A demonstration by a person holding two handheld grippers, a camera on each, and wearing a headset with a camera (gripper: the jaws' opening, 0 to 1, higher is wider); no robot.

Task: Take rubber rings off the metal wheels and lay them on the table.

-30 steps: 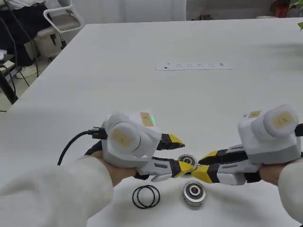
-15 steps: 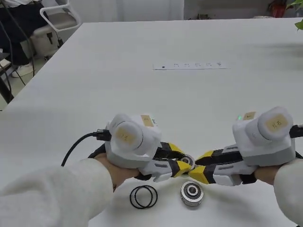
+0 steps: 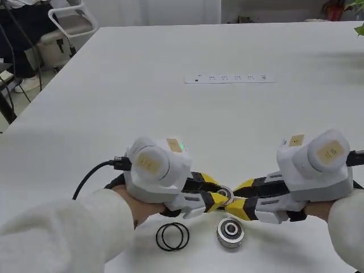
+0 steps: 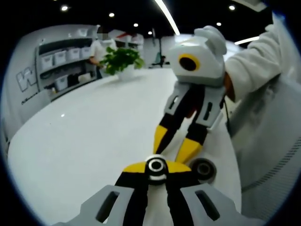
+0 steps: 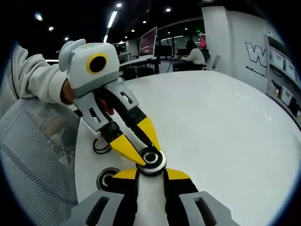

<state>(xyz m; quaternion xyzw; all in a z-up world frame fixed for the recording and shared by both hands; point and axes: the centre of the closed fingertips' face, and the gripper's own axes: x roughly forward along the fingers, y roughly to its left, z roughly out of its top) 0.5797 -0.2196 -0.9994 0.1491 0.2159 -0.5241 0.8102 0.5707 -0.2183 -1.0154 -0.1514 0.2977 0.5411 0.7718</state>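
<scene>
Left gripper (image 3: 219,196): I am clamping a metal wheel (image 4: 155,165).
Right gripper (image 3: 232,197): touching it; I cannot tell its grip.
White table (image 3: 170,114): carrying rubber rings (image 3: 173,236) near my fingers (image 3: 208,180).

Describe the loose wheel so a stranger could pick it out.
On the white table, look at the near edge, by where the left tool and right tool meet. The wheel lies flat there, right of the black rings; the other wheel sits between the tool tips.
</scene>
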